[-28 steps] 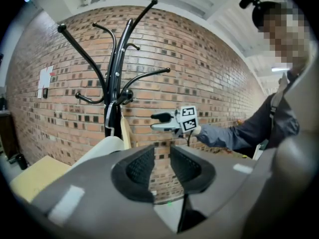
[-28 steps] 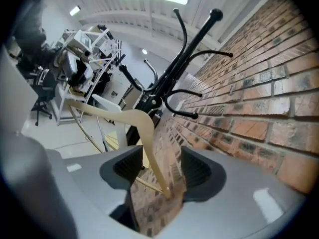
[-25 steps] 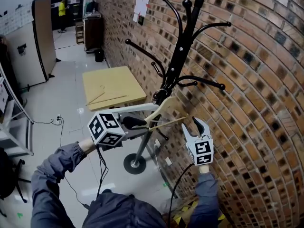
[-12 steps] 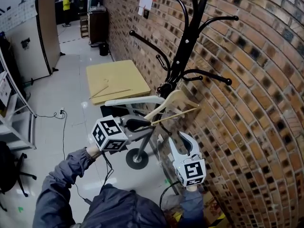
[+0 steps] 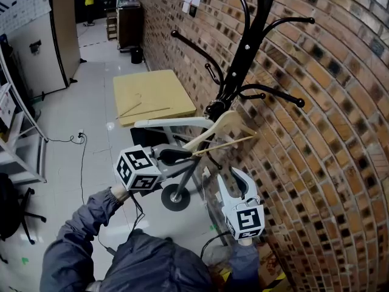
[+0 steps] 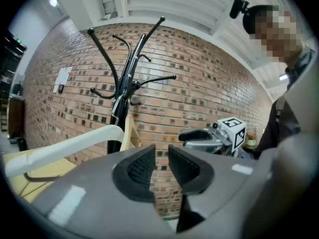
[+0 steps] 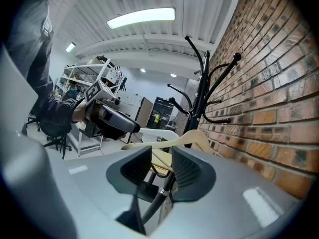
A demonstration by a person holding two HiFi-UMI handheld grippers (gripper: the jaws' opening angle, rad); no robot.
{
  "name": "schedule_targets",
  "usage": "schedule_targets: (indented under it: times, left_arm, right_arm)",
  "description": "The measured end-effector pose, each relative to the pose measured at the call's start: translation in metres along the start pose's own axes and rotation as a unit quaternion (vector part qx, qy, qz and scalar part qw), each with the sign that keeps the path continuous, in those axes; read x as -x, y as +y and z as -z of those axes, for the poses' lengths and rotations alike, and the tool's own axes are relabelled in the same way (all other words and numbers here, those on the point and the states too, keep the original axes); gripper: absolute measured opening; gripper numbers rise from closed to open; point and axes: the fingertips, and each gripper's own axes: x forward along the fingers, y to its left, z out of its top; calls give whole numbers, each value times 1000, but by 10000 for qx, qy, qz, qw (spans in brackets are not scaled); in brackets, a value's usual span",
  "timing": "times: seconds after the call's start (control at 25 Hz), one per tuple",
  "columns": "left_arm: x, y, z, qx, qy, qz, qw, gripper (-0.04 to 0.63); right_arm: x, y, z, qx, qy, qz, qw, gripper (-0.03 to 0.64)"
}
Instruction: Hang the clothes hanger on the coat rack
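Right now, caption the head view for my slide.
Pale wooden clothes hanger hangs on black metal coat rack against brick wall; left tool and right tool open, empty.

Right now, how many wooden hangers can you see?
2. One hanger is up against the rack; the other hanger lies on the yellow table beyond it. A white bar beside the first may be another; I cannot tell.
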Motion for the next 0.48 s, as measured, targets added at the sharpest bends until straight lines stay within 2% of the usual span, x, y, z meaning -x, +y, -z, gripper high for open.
schedule_targets:
  times: [0.48]
  left_arm:
    - [-4,1,-4,-117,7,-15,9999,86]
  right_arm:
    - [-6,-5,-1,104,-43,-52,9999,129]
